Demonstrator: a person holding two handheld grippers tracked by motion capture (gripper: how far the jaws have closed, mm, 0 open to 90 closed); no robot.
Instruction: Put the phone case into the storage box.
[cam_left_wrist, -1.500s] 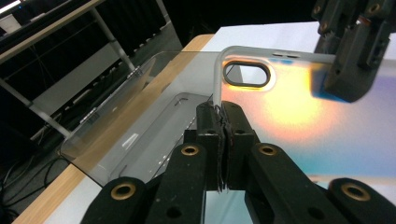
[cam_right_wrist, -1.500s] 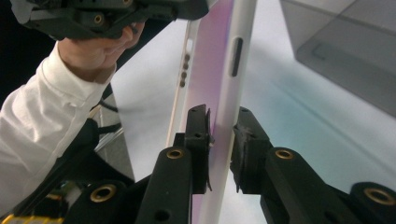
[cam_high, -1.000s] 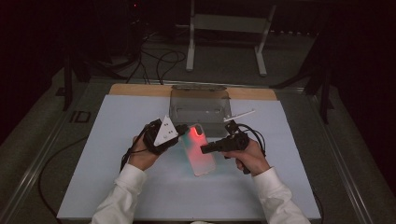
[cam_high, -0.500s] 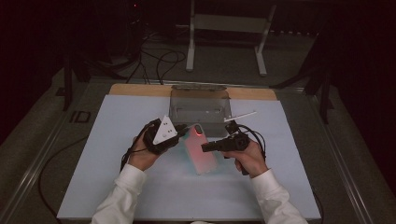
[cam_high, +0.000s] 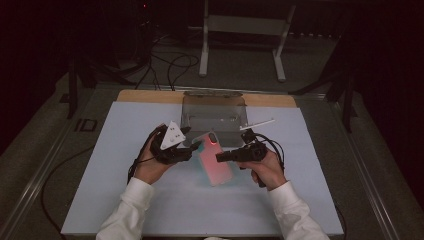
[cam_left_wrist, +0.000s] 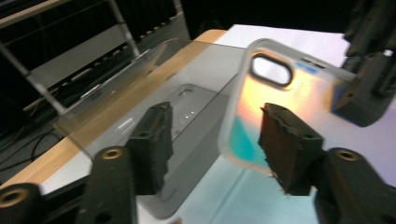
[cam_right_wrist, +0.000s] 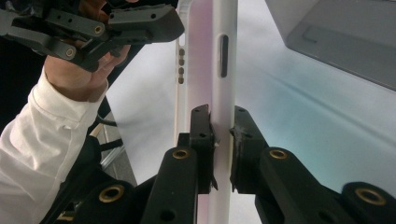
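- Right gripper (cam_right_wrist: 222, 149) clamped on the long edge of the phone case (cam_high: 216, 160), keeping it lifted and tilted over the white mat (cam_high: 125, 200) in front of the clear stand (cam_high: 214, 112).
- Left gripper (cam_left_wrist: 212, 144) just been opening, jaws apart now, one pad (cam_left_wrist: 285, 144) close by the case's near edge, no squeeze on it (a handover, probably).
- Held on edge so the camera cutout (cam_left_wrist: 272, 70) faces the left side, likely for the next placement.
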